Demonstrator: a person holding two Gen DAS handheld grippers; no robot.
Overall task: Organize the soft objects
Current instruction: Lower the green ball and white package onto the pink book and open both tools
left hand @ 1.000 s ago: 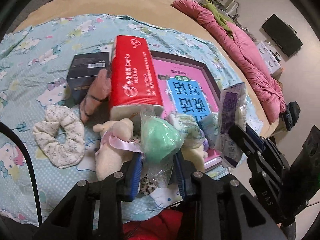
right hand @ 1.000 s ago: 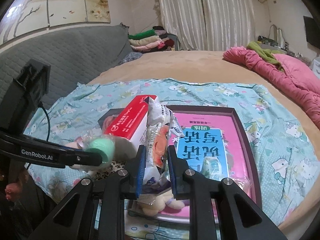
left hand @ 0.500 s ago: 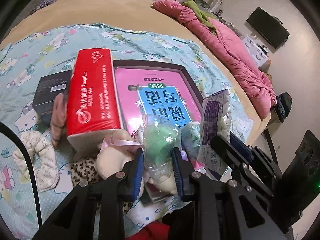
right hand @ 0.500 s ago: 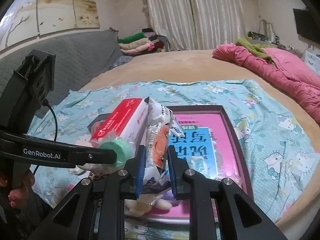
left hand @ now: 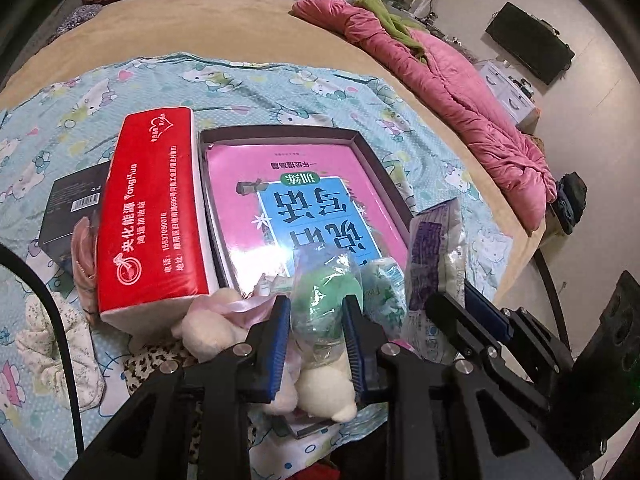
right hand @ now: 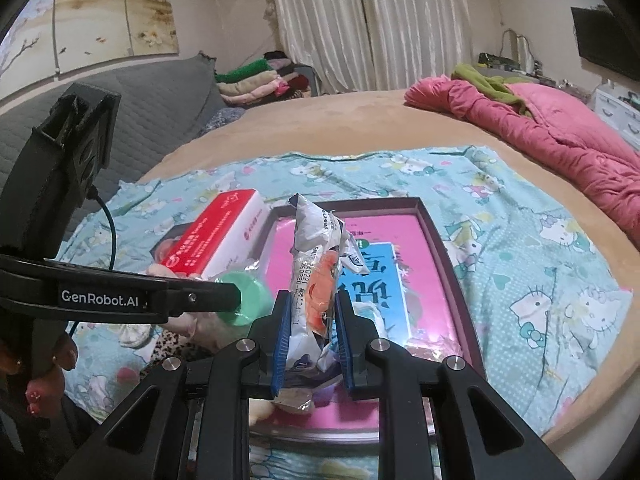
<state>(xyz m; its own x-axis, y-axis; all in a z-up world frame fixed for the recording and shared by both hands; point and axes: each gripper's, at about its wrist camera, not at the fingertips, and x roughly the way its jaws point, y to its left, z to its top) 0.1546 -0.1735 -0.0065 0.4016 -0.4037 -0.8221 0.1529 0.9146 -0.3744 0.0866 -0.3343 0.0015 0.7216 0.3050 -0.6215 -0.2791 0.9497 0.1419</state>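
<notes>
Both grippers are loaded! The left gripper (left hand: 316, 344) is clamped on a green sponge ball in clear wrap (left hand: 326, 292), jaws narrowed right onto it, low centre of the left view. The right gripper (right hand: 310, 332) is pinched nearly shut on a crinkly snack packet (right hand: 316, 264), standing upright mid-frame. Both hang over the near end of the dark tray (right hand: 444, 240) with its pink book (left hand: 312, 184), likely headed in there. The red tissue pack (left hand: 154, 220) leans along the tray's left rim, plush toys (left hand: 208, 328) below it.
</notes>
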